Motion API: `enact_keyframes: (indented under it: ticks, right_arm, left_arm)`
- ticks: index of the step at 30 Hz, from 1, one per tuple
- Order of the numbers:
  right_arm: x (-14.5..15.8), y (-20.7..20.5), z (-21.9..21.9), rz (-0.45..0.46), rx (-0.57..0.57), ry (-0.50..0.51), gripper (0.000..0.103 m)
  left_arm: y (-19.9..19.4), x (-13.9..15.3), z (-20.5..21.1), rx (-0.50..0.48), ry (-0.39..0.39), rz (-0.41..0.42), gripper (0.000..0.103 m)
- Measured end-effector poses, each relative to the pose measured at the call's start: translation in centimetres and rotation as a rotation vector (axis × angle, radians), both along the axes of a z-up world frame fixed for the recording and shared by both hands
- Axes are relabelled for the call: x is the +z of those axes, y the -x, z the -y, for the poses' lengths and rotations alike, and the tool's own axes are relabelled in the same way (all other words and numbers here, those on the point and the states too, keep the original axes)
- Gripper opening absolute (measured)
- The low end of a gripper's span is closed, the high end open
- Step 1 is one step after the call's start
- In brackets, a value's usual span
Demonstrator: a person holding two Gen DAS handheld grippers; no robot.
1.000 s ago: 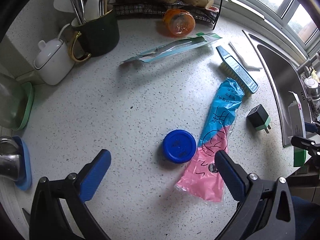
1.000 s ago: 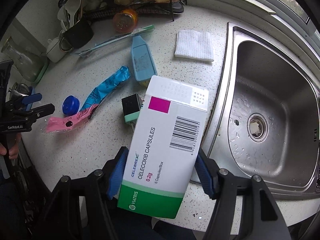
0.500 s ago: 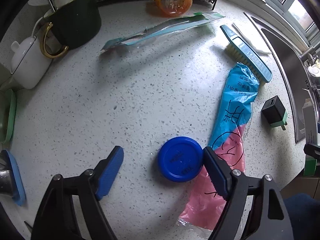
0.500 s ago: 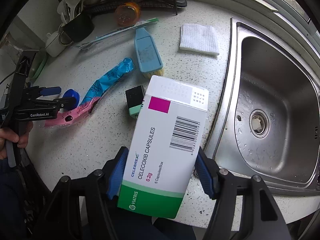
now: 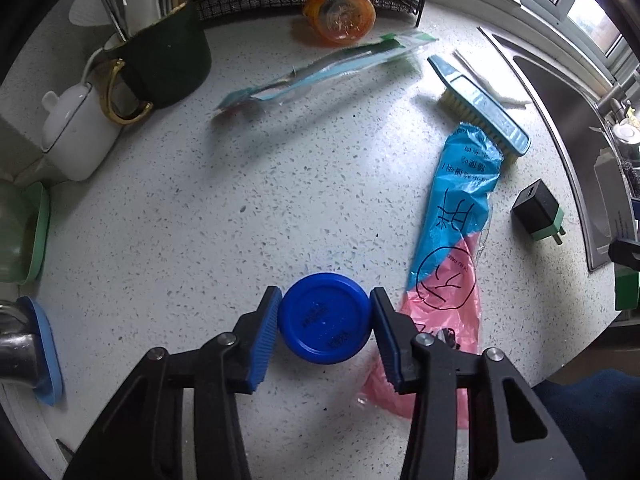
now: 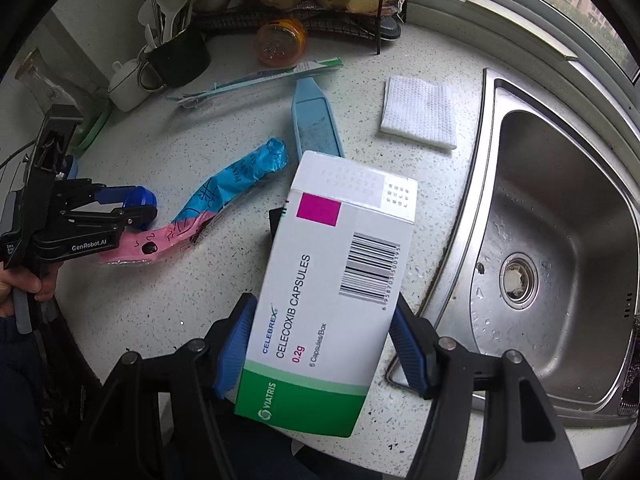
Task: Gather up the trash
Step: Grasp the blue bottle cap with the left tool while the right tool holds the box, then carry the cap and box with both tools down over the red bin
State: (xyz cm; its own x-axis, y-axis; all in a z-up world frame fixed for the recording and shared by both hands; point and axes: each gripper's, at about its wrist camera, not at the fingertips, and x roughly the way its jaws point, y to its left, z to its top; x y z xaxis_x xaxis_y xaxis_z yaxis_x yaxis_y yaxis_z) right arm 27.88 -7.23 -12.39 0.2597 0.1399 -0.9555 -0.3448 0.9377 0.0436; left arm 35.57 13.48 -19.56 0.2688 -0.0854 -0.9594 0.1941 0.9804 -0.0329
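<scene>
My left gripper (image 5: pixel 324 322) is shut on a round blue lid (image 5: pixel 323 317) that lies on the speckled white counter (image 5: pixel 240 208). A blue and pink plastic wrapper (image 5: pixel 452 256) lies just right of it. My right gripper (image 6: pixel 322 344) is shut on a white and green Celecoxib capsule box (image 6: pixel 332 292) and holds it above the counter edge beside the sink. In the right wrist view the left gripper (image 6: pixel 138 210) and lid (image 6: pixel 141 199) show at the far left. A clear toothbrush package (image 5: pixel 320 68) lies farther back.
A blue scrub brush (image 5: pixel 480 104), a black and green plug (image 5: pixel 538 212), an orange container (image 5: pixel 340 10) and a dark cup of utensils (image 5: pixel 160 60) stand on the counter. A white cloth (image 6: pixel 420 112) lies by the steel sink (image 6: pixel 560 248). A wire rack (image 6: pixel 312 4) stands behind.
My left gripper moved forward over the blue lid and closed its fingers on it. My right gripper kept hold of the capsule box and barely moved.
</scene>
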Motion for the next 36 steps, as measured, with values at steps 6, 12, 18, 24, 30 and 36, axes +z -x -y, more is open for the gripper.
enact_keyframes:
  ticks: [6,12,18,24,30,36]
  right_arm:
    - [1.9,0.1,0.6,0.058,0.047,-0.023,0.062]
    - [3.7,2.0,1.6,0.096,0.109,-0.038,0.062]
    - [5.3,4.8,3.2,0.127,0.151,-0.059,0.062]
    - [6.8,7.9,5.6,0.168,0.185,-0.069,0.062]
    - [7.3,11.7,8.5,0.176,0.212,-0.080,0.062]
    - [6.8,15.5,10.6,0.157,0.248,-0.082,0.062]
  left_arm:
    - [3.0,6.0,1.1,0.054,0.008,0.113,0.043]
    - [6.8,9.9,4.0,0.068,0.025,0.175,0.043]
    - [10.6,11.8,7.8,0.077,0.047,0.215,0.043]
    - [14.2,12.8,11.9,0.072,0.039,0.244,0.043]
    - [18.4,13.1,16.1,0.062,0.039,0.260,0.043]
    - [23.2,12.6,19.6,0.077,0.027,0.244,0.043]
